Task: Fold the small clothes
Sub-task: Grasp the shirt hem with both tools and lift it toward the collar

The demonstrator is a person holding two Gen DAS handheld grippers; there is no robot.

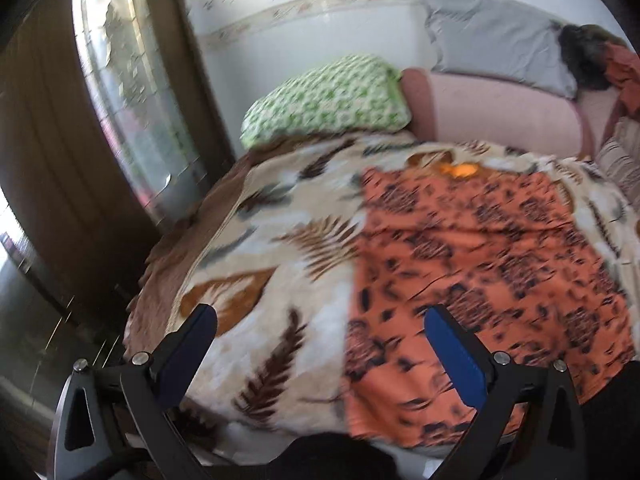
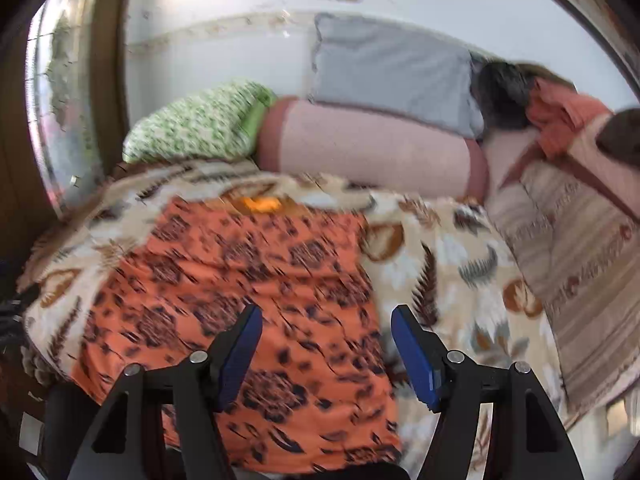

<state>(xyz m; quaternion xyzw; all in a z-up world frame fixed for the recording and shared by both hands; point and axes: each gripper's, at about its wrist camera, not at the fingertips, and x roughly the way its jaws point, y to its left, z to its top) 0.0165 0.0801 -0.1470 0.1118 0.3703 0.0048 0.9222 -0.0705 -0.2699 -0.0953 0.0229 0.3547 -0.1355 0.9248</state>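
Across the bed, both grippers hang above the bedding and point downward at a slant toward it. Left gripper [image 1: 320,324]: jaws stand wide with nothing between them; the finger at 7 o'clock in its view sits over the leaf-print blanket [image 1: 280,240], the finger at 5 o'clock over the garment's near left edge. Right gripper [image 2: 326,322]: jaws moderately spread and empty, both blue-faced fingers [image 2: 416,360] over the garment's near right portion, the outer one close to its right border. Neither gripper touches fabric as far as can be judged. Task item: an orange patterned garment [image 2: 256,280] lies spread flat on the blanket, roughly rectangular, covered in dark blotches and medallion motifs, with fine creases running across it. A brighter orange patch shows at its far edge, toward 12 o'clock. In the left view it fills the 3 to 5 o'clock sector; in the right view, the centre toward 7 o'clock. Beyond it at 12 o'clock lie a green-and-white pillow [image 1: 328,100], a pink bolster [image 1: 492,112] and a grey pillow [image 1: 492,40] against the wall. Limitations: both views are motion-blurred, so the print's detail and the garment's type cannot be fixed. Its near hem is cut off behind the gripper bodies. A dark and rust-coloured heap [image 2: 532,100] at 2 o'clock is unidentifiable.
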